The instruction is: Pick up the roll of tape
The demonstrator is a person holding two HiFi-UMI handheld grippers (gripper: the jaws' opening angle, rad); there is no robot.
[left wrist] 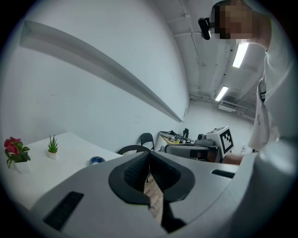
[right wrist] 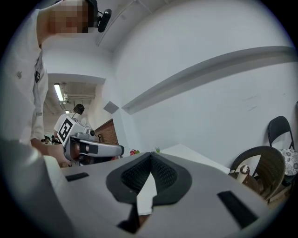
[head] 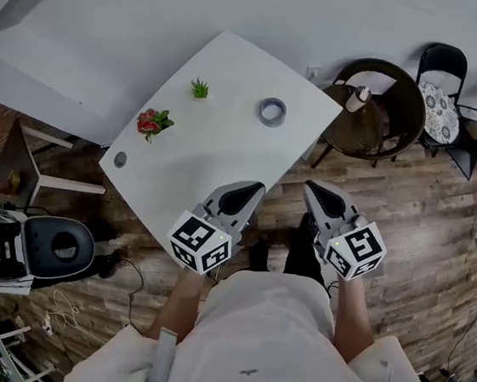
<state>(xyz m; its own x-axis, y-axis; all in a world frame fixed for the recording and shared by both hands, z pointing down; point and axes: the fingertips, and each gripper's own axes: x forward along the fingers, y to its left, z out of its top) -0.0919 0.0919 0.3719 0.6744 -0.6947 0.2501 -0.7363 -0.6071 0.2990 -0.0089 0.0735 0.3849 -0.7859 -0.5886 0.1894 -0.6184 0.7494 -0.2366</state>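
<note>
The roll of tape [head: 272, 111], a grey ring, lies flat near the far right corner of the white table [head: 199, 164]. In the left gripper view the roll of tape [left wrist: 97, 160] shows small, beyond the left jaw. My left gripper [head: 252, 187] hovers over the table's near edge, well short of the roll; its jaws meet with nothing between them [left wrist: 149, 155]. My right gripper [head: 311, 188] is beside it, over the wood floor just off the table, also shut and empty [right wrist: 150, 156]. The tape is hidden in the right gripper view.
On the table stand a red flower pot [head: 152, 122], a small green plant [head: 200, 88] and a grey disc [head: 120, 159]. A round dark chair [head: 385, 108] and a black folding chair [head: 443, 85] stand right of the table. A white device [head: 52, 246] sits on the floor at left.
</note>
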